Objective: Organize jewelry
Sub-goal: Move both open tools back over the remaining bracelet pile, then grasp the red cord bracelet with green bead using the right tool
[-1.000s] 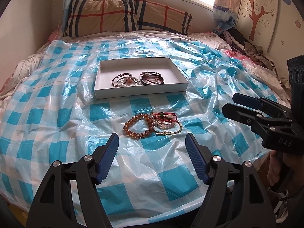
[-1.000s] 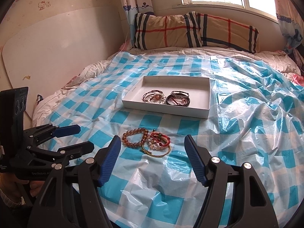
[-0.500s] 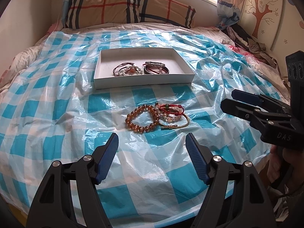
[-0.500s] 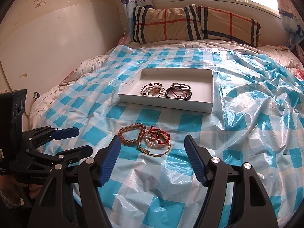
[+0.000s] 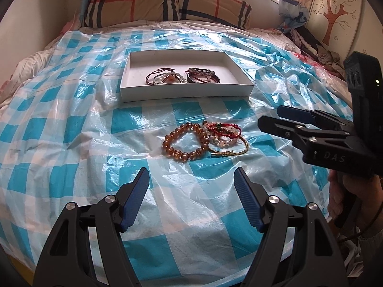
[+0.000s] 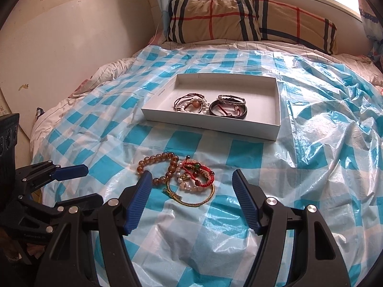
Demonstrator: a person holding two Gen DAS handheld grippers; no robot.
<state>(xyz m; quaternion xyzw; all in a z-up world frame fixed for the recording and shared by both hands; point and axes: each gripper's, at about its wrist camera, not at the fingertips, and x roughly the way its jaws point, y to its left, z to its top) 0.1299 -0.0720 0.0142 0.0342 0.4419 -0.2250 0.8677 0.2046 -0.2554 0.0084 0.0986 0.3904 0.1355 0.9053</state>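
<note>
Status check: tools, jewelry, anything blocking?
Left tool and right tool open, empty. Bracelet pile loose on checkered sheet, short of white box. Nothing blocking.

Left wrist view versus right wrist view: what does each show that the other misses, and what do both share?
Only the left wrist view shows the tree wall decal, the heap of clothes and the person's hand holding the right gripper.

Only the right wrist view shows the white board leaning on the wall, with the left gripper seen from the side.

Both share the white box holding bracelets, the loose bracelet pile on the checked plastic sheet, and the plaid pillow.
</note>
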